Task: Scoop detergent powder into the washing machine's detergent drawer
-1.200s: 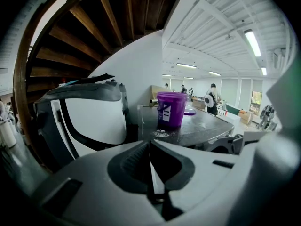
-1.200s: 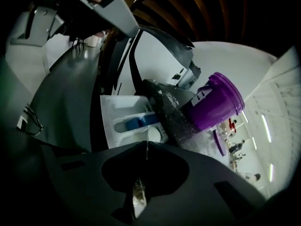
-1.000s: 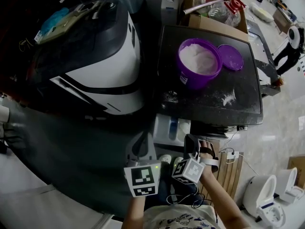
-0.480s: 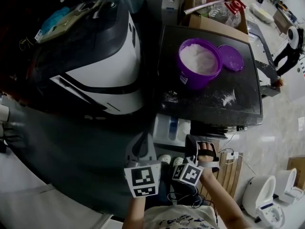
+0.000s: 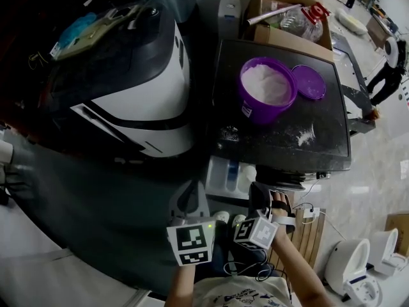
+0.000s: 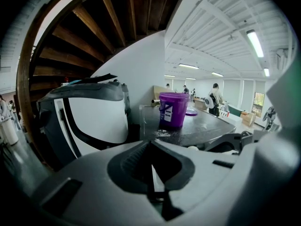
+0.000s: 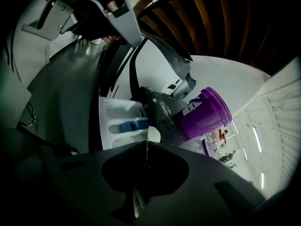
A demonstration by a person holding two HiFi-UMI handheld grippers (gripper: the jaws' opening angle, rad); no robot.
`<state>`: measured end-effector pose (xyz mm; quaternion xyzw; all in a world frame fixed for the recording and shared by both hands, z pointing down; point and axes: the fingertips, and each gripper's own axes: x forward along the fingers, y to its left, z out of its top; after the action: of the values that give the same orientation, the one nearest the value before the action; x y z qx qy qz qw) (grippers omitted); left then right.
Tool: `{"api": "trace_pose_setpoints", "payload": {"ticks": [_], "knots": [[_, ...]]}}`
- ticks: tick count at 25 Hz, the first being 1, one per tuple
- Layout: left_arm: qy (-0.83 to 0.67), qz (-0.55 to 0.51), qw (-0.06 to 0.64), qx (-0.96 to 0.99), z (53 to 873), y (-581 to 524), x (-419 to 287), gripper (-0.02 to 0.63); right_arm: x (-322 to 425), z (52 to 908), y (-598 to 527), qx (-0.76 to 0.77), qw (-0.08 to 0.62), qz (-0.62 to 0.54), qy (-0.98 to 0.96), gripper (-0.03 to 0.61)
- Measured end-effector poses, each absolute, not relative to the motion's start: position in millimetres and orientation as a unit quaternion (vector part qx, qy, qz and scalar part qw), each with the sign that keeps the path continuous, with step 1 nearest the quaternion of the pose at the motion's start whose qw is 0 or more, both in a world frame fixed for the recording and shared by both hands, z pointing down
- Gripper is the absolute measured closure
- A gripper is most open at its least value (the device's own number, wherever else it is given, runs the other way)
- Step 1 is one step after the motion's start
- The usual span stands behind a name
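The purple bucket, full of white powder, stands on the dark table, with its lid lying beside it. The white detergent drawer is pulled out below the table's near edge, next to the washing machine. My left gripper is shut and empty, held low in front of the drawer. My right gripper is shut on a thin metal strip, apparently a spoon handle, and points at the drawer.
Spilled powder dots the tabletop. An open cardboard box with bottles sits behind the table. A wooden slatted board and white fixtures are on the floor at the right. People stand far off in the hall.
My right gripper has drawn back a little toward me and turned slightly. The left gripper has stayed where it was.
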<state>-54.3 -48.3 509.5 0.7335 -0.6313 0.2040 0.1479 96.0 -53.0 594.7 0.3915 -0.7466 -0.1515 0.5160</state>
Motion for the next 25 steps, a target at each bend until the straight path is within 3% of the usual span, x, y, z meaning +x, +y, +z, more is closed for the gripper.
{"api": "trace_pose_setpoints", "payload": {"ticks": [11,19,25], "knots": [[-0.640,0.187,0.133,0.733,487,-56,-57,0.598,96,554,-64,0.440,0.410,-0.007,-0.799,0.558],[-0.646,0.162,0.111,0.738,457,-64,-55,0.598,94,497,-76,0.479,0.279,0.091,-0.827,0.558],[-0.651,0.140,0.085,0.741,424,-73,-56,0.598,102,437,-91,0.520,0.187,0.101,-0.827,0.558]]}}
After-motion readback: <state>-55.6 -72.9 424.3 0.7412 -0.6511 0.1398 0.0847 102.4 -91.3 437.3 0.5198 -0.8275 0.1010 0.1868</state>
